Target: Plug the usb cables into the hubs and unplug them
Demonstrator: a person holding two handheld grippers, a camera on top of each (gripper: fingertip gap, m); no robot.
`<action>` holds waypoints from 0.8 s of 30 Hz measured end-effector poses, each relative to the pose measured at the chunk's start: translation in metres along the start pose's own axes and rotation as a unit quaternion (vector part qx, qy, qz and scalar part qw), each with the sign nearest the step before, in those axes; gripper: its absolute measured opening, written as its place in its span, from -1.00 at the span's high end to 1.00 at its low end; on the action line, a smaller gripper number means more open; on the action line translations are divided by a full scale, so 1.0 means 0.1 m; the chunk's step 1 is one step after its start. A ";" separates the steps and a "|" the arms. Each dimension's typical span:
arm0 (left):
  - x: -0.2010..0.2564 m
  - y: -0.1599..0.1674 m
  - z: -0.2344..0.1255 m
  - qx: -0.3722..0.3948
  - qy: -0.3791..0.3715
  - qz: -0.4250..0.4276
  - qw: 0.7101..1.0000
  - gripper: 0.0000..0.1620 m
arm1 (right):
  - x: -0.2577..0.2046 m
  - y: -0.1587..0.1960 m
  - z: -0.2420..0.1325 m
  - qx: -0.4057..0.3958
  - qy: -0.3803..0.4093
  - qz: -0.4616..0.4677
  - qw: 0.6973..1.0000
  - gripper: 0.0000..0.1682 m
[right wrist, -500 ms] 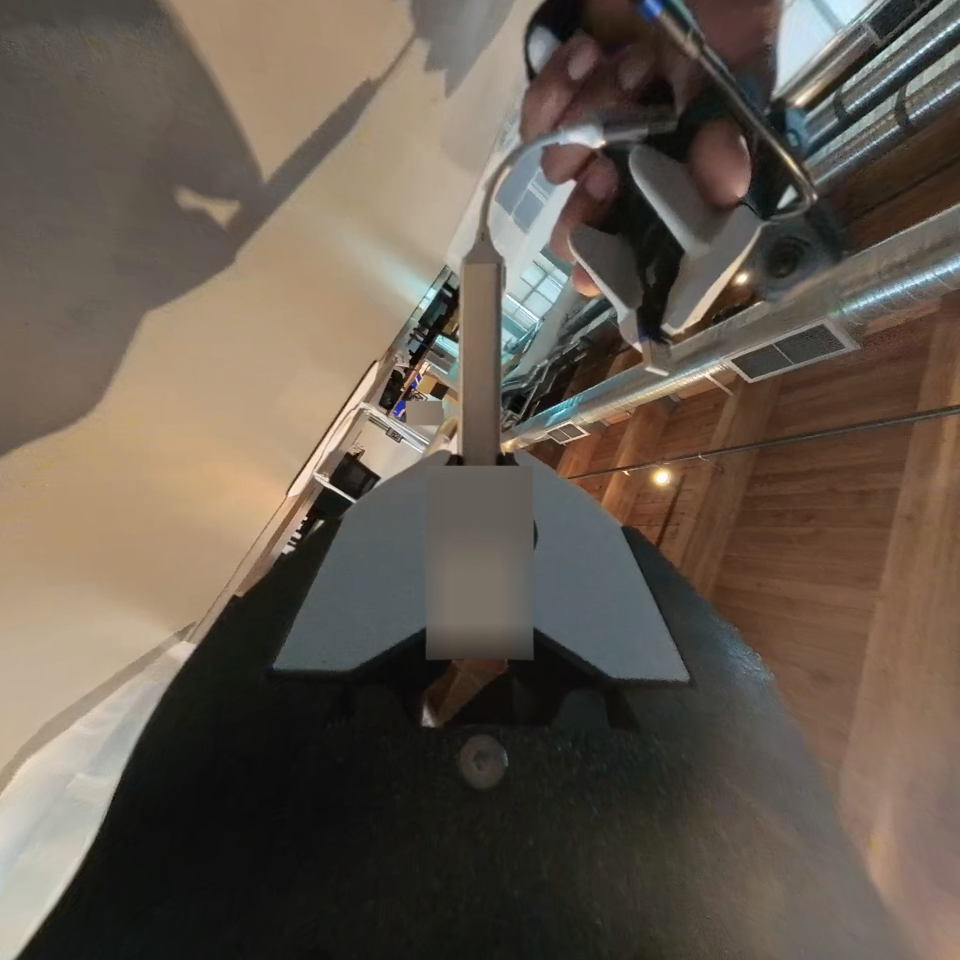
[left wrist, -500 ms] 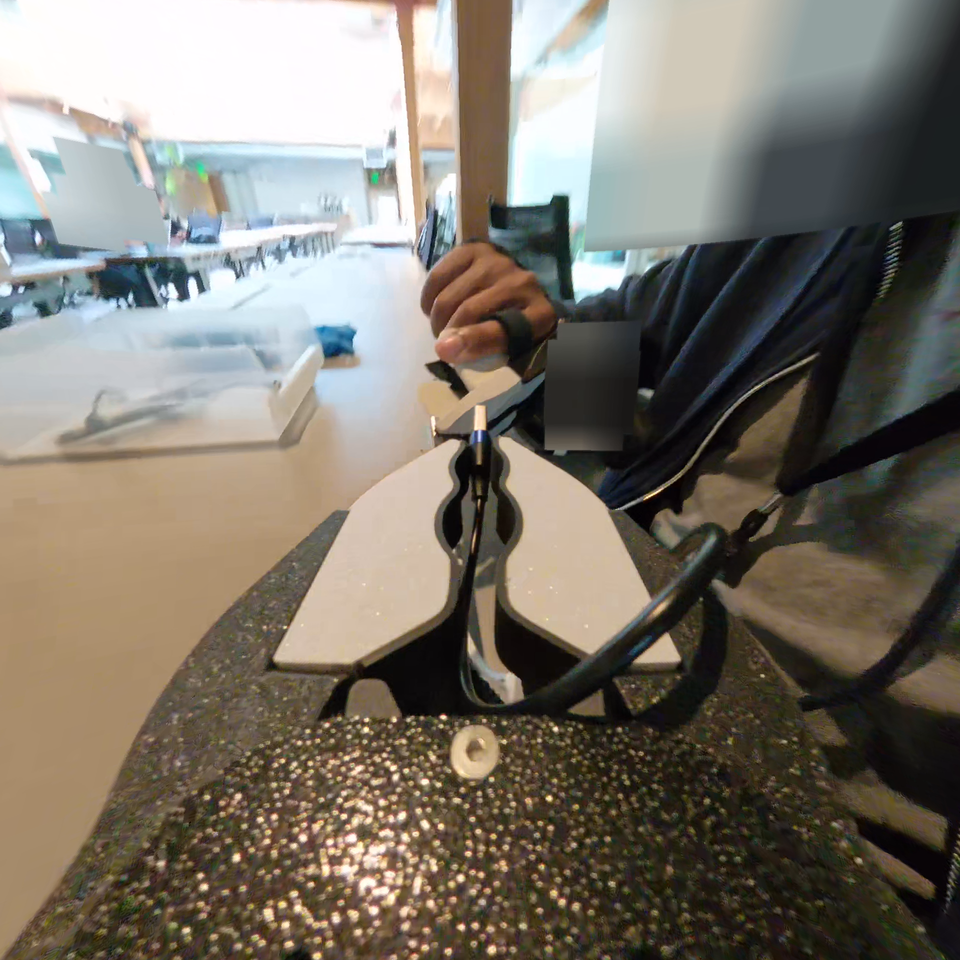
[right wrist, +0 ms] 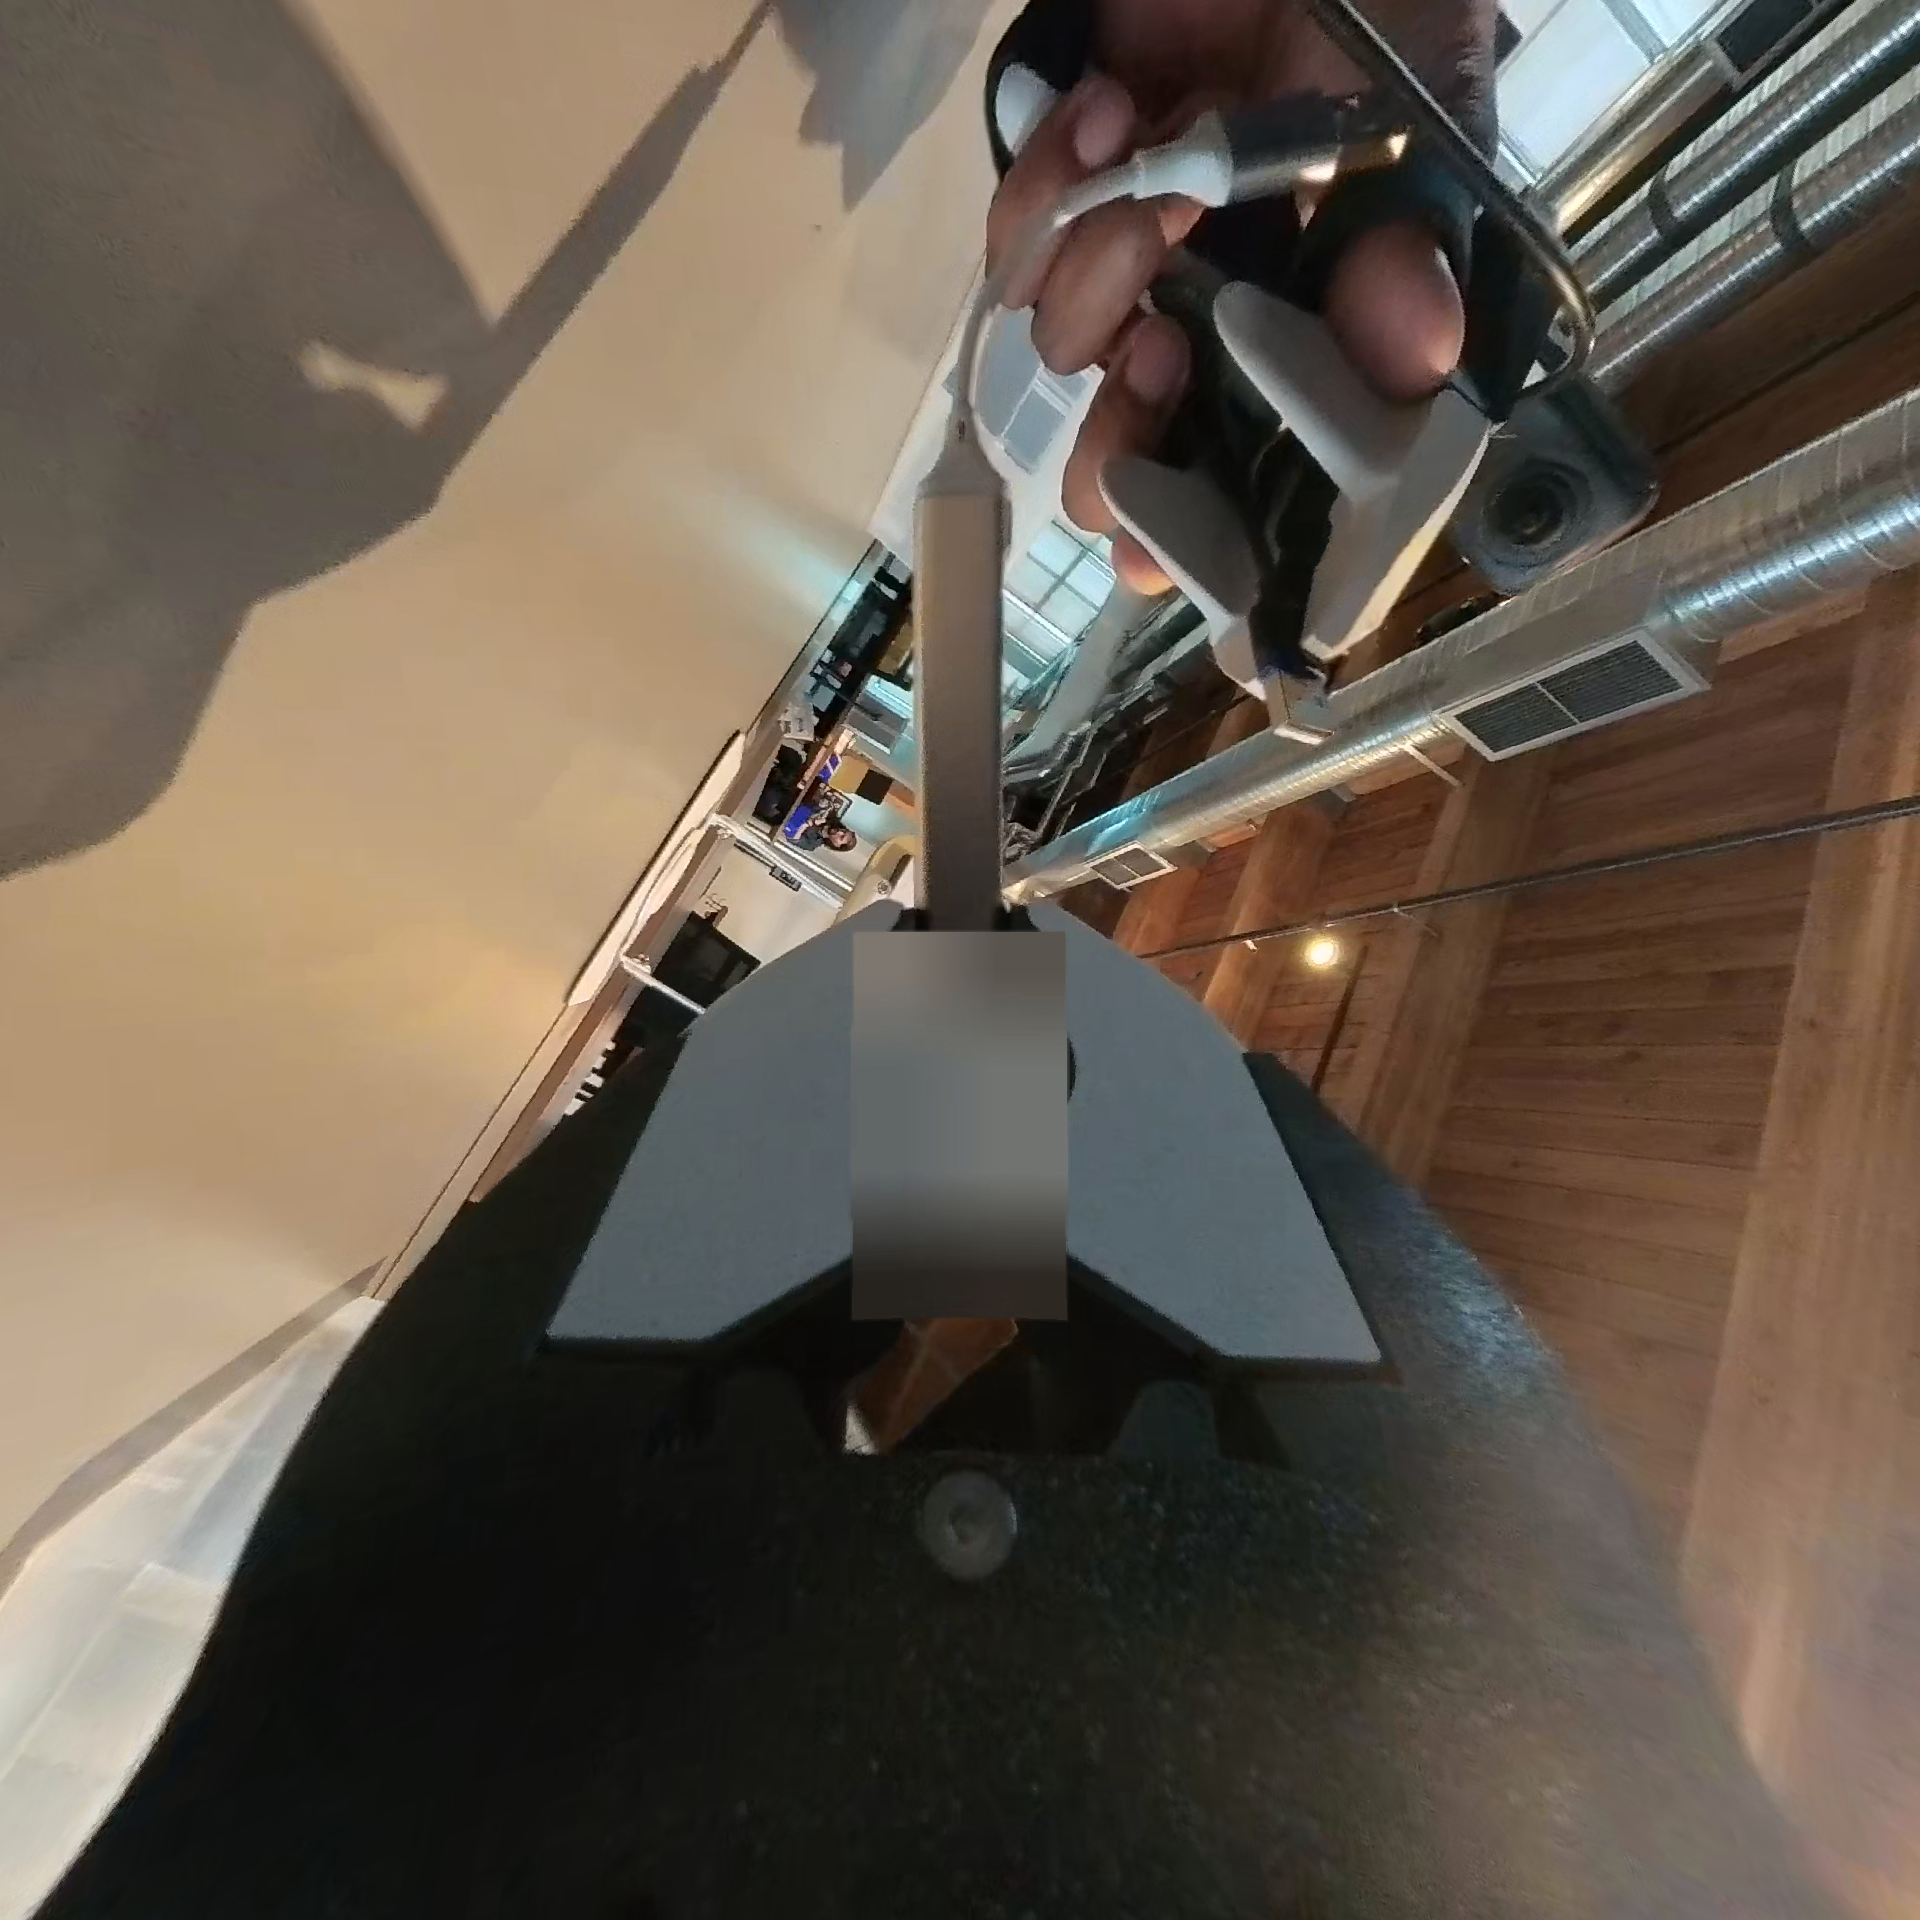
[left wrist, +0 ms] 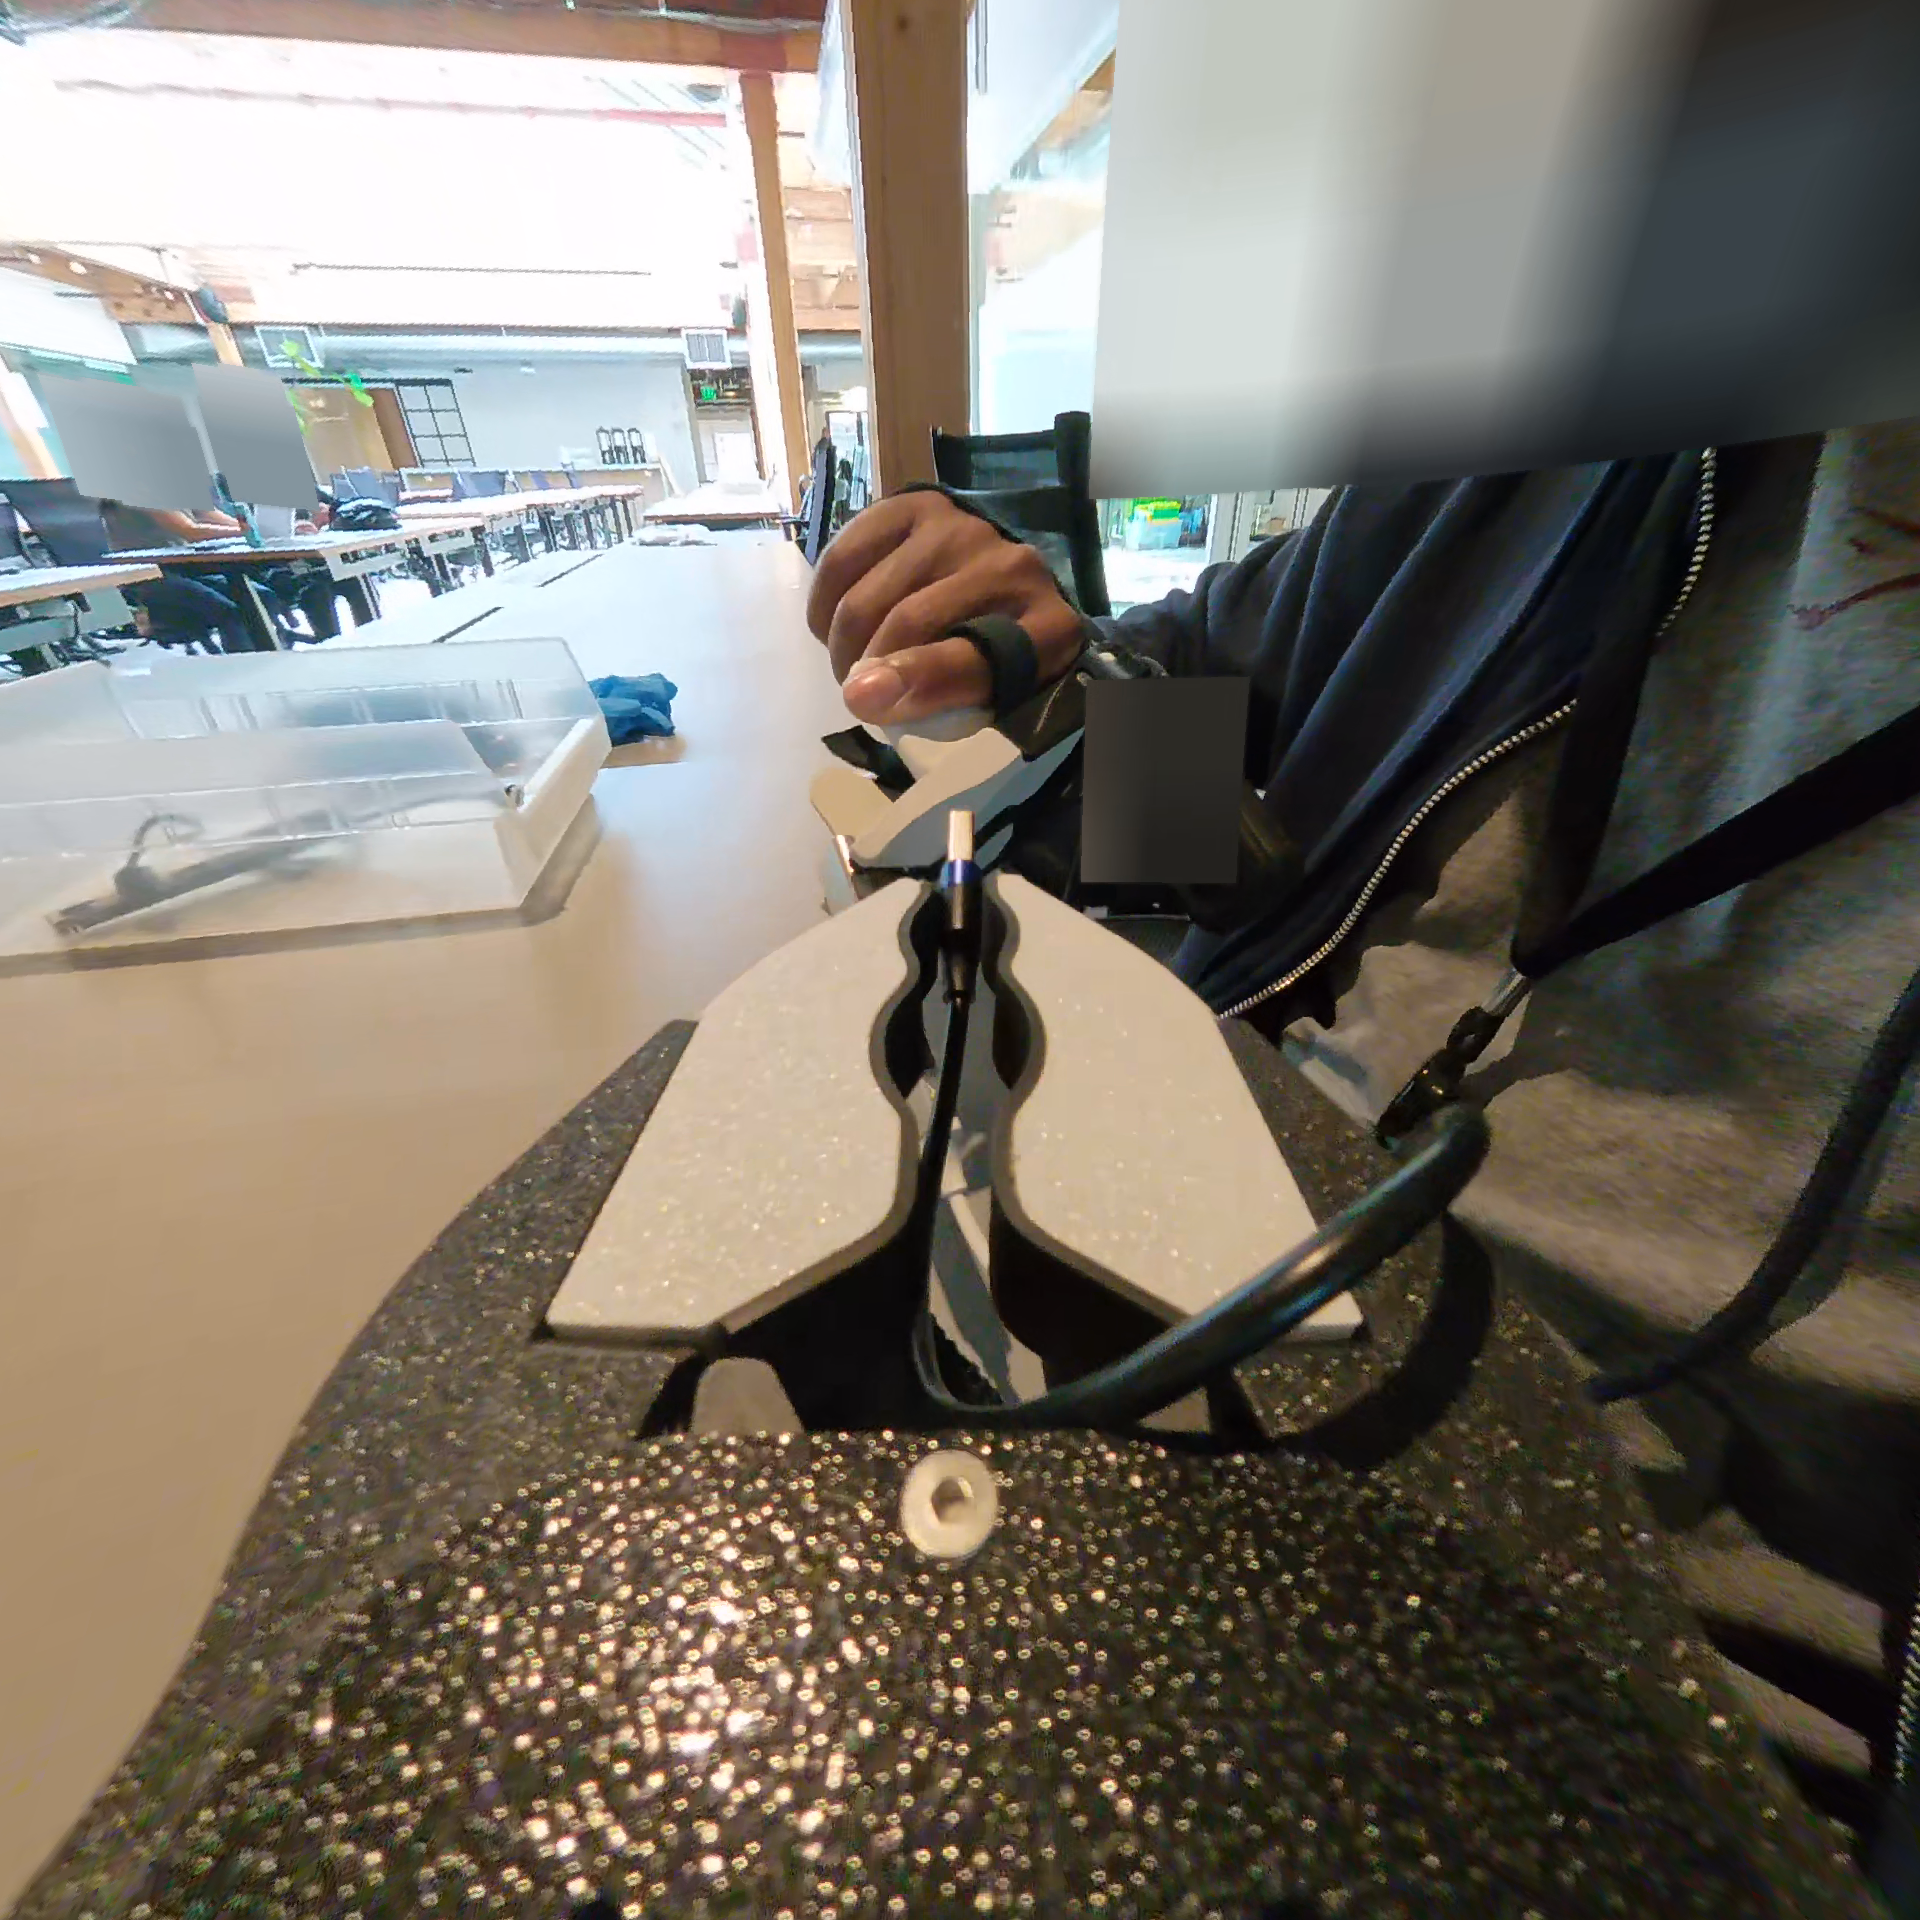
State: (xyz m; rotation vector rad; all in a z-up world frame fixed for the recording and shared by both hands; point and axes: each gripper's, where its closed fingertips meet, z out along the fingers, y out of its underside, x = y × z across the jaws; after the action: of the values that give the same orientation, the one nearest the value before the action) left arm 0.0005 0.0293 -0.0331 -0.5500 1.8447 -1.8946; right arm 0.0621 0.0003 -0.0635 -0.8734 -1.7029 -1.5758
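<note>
In the left wrist view my left gripper [left wrist: 958, 896] is shut on the black plug of a USB cable [left wrist: 961, 920]. The plug's silver tip [left wrist: 958, 831] sticks out forward, and the cable [left wrist: 1299, 1278] loops back to the right. Just ahead is my right gripper [left wrist: 894, 805], held by a hand [left wrist: 935, 623]. In the right wrist view my right gripper [right wrist: 958, 920] is shut on a slim grey hub [right wrist: 958, 675] that points forward. The hub's white lead [right wrist: 997, 343] curls up to its connector [right wrist: 1195, 171]. The left gripper [right wrist: 1288, 681] shows beyond, to the right of the hub.
A clear plastic box [left wrist: 312, 790] with a dark cable inside lies on the beige table [left wrist: 208, 1195] at the left. A blue cloth [left wrist: 634, 707] lies behind it. A person's jacket and hoodie [left wrist: 1558, 831] fill the right side. A wooden post [left wrist: 914, 260] stands behind. About 8 cm separates my left fingertips from my right.
Little has changed. Both grippers keep their hold. The connector on the hub's white lead has shifted slightly upward in the right wrist view.
</note>
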 end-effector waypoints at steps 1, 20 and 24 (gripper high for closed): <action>0.00 0.01 0.01 -0.003 0.000 0.000 1.000 0.91 | 0.00 0.00 0.00 0.000 0.000 0.000 1.000 0.80; -0.32 -0.05 -0.09 -0.133 -0.187 0.085 0.970 0.91 | -0.81 0.48 0.25 -0.131 -0.091 0.035 0.987 0.80; -0.30 0.01 -0.05 -0.142 -0.201 0.093 0.965 0.91 | -0.94 0.52 0.23 -0.151 -0.115 0.067 0.980 0.80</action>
State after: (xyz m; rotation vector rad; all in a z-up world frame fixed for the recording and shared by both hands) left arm 0.0222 0.0506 -0.0342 -0.7621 1.8240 -1.2908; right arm 0.1578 0.0223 -0.1135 -1.3394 -1.5405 -1.7206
